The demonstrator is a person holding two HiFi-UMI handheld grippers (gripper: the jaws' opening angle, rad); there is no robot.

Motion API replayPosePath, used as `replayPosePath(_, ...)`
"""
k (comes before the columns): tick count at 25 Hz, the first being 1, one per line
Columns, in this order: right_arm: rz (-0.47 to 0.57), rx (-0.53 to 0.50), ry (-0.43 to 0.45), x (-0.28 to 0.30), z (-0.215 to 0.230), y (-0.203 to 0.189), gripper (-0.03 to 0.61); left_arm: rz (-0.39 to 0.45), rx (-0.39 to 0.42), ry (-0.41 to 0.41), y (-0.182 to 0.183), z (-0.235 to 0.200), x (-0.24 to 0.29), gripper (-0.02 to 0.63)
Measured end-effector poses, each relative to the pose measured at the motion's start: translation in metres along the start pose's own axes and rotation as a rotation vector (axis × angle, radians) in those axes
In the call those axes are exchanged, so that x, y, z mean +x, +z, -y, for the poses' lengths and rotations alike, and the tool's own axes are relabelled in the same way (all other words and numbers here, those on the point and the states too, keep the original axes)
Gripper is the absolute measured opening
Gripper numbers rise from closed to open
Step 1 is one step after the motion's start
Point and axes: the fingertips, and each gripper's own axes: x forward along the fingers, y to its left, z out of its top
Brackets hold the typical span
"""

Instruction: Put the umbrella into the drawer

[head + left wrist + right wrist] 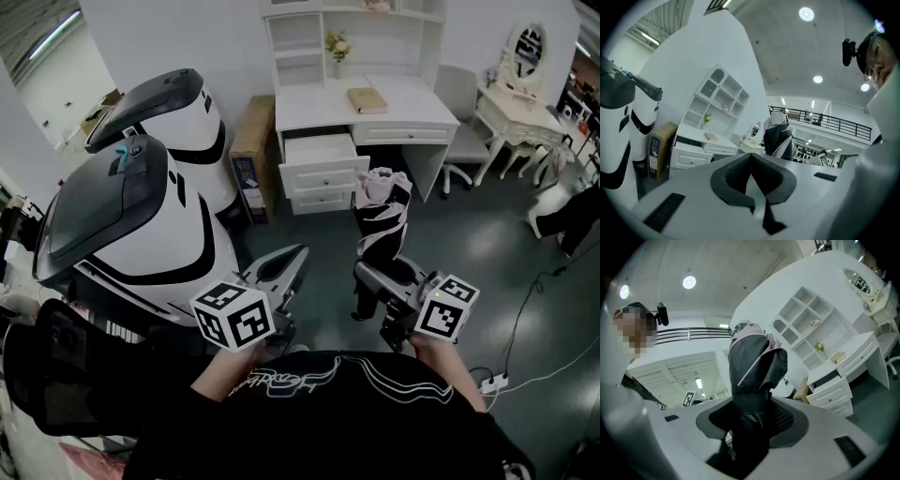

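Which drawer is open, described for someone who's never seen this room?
Find the white desk against the far wall. Under its left end, the top drawer is pulled out, its inside showing; the drawer below and the wide one beside it are shut.

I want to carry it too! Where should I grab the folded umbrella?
Around its slim lower half, coming from below, like the right gripper does. The umbrella stands upright and its top puffs out, so a low grip probably slips less.
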Motion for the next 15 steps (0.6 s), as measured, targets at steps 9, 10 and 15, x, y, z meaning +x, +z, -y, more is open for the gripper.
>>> replayPosePath(9,-0.004,0.005,0.001,0.000,0.008,-0.004,0.212,-0.029,0.003,0.003,-0.006,-0.008,0.006,0.020)
replayPosePath(10,-0.006,0.007,-0.002,0.000,0.012,-0.005,0.213,-0.035,-0.002,0.002,-0.008,-0.012,0.009,0.020)
replayPosePath(15,0.023,0.062,0.007,0.002,0.037,-0.014,0.216,-0.061,-0.023,-0.015,-0.026,-0.033,0.030,0.020)
